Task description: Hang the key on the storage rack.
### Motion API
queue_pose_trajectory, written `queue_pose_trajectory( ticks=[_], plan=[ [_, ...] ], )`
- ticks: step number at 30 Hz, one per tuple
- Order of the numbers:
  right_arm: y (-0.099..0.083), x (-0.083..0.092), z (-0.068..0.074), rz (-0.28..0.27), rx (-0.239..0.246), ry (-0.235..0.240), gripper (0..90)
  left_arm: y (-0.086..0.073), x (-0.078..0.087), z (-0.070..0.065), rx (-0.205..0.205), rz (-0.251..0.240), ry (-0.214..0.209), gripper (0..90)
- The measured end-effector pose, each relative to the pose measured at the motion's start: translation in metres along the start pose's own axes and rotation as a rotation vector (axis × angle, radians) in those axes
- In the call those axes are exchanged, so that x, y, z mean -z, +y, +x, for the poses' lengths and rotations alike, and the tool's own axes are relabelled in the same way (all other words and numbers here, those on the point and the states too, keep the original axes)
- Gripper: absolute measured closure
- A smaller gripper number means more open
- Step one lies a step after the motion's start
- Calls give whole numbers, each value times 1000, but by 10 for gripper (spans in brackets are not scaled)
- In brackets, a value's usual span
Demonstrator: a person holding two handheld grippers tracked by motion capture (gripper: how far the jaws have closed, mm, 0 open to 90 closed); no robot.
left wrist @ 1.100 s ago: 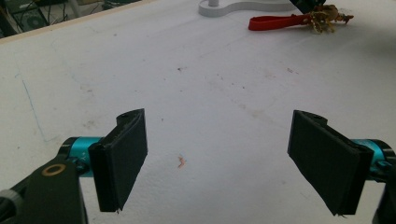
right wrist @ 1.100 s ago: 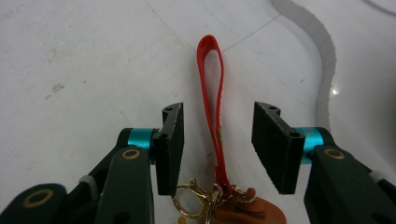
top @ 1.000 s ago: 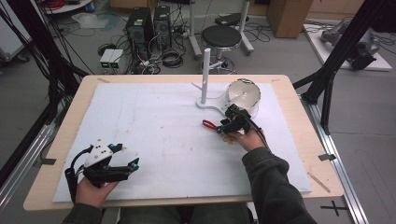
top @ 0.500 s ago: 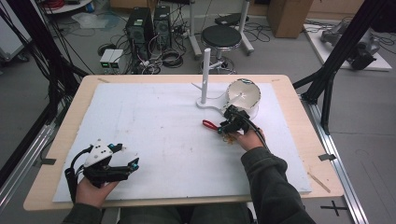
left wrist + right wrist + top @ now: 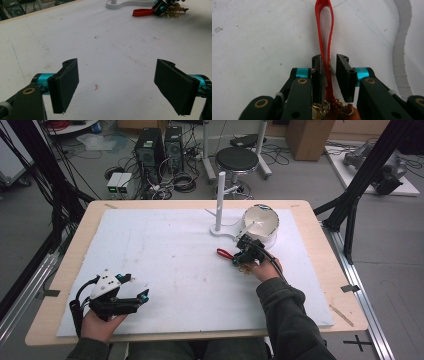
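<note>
Near the white stand (image 5: 220, 227) on the white mat (image 5: 170, 265) | red strap loop (image 5: 325, 37) is laid flat, narrow, glossy, gold rings and a brownish charm seemingly at its near end | right gripper (image 5: 329, 75) jaws have just been closing around the strap, slight gap apparently left | left gripper (image 5: 122, 85) is held wide open, nothing gripped.

Mat (image 5: 175, 255) on bench (image 5: 320, 245). Post (image 5: 220, 200) stands at mat's far edge, bowl (image 5: 260, 222) just right of it. Strap (image 5: 225, 253) lies on mat before post, right claw (image 5: 239, 259) around its near end. Left claw (image 5: 142, 295) at mat's near-left corner, well apart.
</note>
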State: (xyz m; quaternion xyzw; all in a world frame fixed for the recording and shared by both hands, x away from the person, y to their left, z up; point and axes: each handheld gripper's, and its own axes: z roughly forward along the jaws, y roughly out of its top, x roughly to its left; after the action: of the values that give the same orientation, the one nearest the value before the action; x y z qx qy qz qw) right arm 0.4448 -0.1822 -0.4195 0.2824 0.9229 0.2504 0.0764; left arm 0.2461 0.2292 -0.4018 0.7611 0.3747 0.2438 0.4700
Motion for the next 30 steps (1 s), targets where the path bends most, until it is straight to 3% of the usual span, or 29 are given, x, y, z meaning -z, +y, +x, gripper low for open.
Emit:
queue_pose_trajectory(
  ticks=[16, 20, 30],
  plan=[
    [1, -1, 1, 3, 6, 11, 851, 0, 0, -1, -3, -2, -3, 204],
    [1, -1, 1, 3, 20, 11, 857, 0, 0, -1, -3, -2, -4, 204],
    [-1, 0, -2, -12, -3, 33, 858, 0, 1, -1, -5, -1, 2, 204]
  ],
)
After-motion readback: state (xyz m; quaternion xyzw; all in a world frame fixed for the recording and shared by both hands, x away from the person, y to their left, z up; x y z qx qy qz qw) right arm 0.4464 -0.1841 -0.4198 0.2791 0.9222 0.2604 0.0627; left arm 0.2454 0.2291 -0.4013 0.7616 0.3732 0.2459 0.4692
